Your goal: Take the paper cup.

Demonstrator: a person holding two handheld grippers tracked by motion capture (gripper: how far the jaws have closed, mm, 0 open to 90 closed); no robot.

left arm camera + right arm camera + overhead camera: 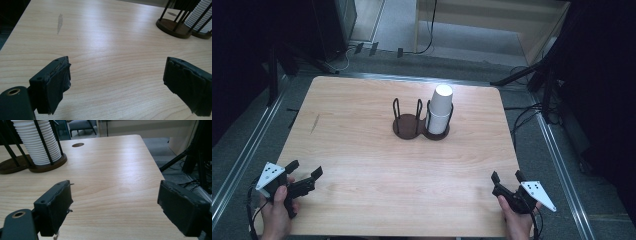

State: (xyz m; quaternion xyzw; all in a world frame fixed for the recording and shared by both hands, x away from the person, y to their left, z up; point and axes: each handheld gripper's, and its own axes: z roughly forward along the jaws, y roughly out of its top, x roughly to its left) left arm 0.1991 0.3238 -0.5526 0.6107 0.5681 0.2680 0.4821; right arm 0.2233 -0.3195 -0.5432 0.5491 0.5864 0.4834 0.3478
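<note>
Cups, a white stack (440,109) upside down in the 2-ring holder (421,125), sit far ahead of both grippers, well apart from them. The ring w/ no cups is on the stack's left.

Table (362,165) is big & bare, so nothing is in the way. Left gripper (305,170) & right gripper (507,176) both hang wide open, holding nothing.

Risk: thin rods hug the stack. A jaw could bump a rod & tip the holder, or squash the soft top cup.

Hard to see: how many cups, & the stack's top is cut off in both gripper views.
</note>
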